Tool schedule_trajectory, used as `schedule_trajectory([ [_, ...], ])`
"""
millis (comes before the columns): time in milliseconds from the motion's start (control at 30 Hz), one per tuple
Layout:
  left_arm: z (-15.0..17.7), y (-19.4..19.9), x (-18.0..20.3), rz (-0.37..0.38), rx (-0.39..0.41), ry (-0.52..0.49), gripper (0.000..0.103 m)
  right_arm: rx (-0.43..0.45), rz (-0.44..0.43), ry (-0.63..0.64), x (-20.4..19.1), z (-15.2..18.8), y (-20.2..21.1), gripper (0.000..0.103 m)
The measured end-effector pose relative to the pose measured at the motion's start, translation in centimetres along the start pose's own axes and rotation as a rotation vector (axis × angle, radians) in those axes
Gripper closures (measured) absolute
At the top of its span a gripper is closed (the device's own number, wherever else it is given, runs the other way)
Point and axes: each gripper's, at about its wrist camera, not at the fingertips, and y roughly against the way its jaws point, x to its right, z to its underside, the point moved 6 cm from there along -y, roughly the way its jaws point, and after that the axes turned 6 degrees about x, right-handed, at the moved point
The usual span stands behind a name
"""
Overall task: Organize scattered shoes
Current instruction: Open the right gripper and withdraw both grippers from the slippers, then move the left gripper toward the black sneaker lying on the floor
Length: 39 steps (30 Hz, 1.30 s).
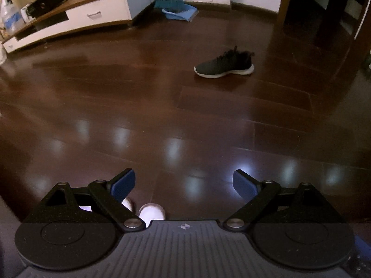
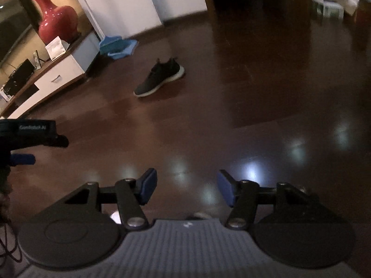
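Observation:
A single black sneaker [image 1: 224, 63] with a white sole lies on the dark wooden floor, far ahead of both grippers; the right wrist view has the same black sneaker [image 2: 160, 77] up and to the left, toe pointing left. My left gripper [image 1: 184, 184] is open, blue pads wide apart, nothing between them. My right gripper [image 2: 186, 186] is open too and holds nothing. In the right wrist view the left gripper [image 2: 27, 148] pokes in at the left edge. The toes of a person's white shoes [image 1: 151, 211] show just under the left gripper.
A low white TV cabinet [image 1: 76, 19] with a drawer runs along the left wall, and a red vase [image 2: 55, 16] stands on it. A blue dustpan [image 1: 176, 5] leans by the white wall. Dark doorways open at the back right. Shiny floor [image 1: 162, 115] spreads ahead.

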Motion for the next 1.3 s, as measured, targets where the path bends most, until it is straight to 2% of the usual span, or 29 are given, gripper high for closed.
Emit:
schedule_trajectory([
  [67,-1.4,3.1,0.8,-0.017,-0.016,0.0,0.009,-0.037,0.013,-0.023,0.0,-1.4,1.8,0.038],
  [167,-3.7,7.9,2.3,-0.03,-0.014,0.027,0.009,-0.022,0.004,-0.035,-0.8,-4.9,6.3,0.03],
  [300,-6.4,11.6,4.3,-0.045,0.005,0.034,0.009,0.009,-0.015,0.011,-2.2,-9.6,10.6,0.029],
  [467,-10.2,12.5,6.9,-0.043,0.007,0.067,0.009,0.024,-0.064,0.004,-2.7,-13.6,10.6,0.029],
  [633,-13.8,10.2,8.3,-0.066,0.01,0.071,0.009,-0.006,-0.068,-0.011,-2.5,-16.6,7.0,0.029],
  [800,-18.2,2.6,11.3,-0.069,-0.003,0.054,0.009,-0.035,-0.029,0.002,-2.5,-19.5,1.1,0.029],
  [833,-19.2,0.1,12.0,-0.062,-0.011,0.065,0.009,-0.037,-0.024,0.002,-2.4,-20.0,0.2,0.029],
  [933,-23.2,-11.4,14.6,-0.023,-0.092,0.112,0.012,-0.026,0.032,0.007,-2.5,-22.7,-7.6,0.029],
  [1000,-25.4,-17.3,14.6,-0.039,-0.162,0.166,0.013,-0.039,0.052,-0.014,-2.6,-23.8,-11.2,0.029],
  [1133,-29.4,-26.1,14.6,-0.044,-0.23,0.253,0.012,-0.091,0.089,-0.077,-3.1,-25.7,-20.1,0.029],
  [1167,-30.7,-28.9,14.7,-0.048,-0.239,0.268,0.012,-0.112,0.098,-0.099,-3.6,-26.2,-23.7,0.029],
  [1233,-32.8,-33.6,15.4,-0.054,-0.245,0.272,0.012,-0.129,0.103,-0.11,-4.1,-26.6,-27.0,0.029],
  [1300,-34.3,-38.2,16.0,-0.051,-0.255,0.283,0.012,-0.138,0.11,-0.117,-5.0,-26.7,-32.2,0.029],
])
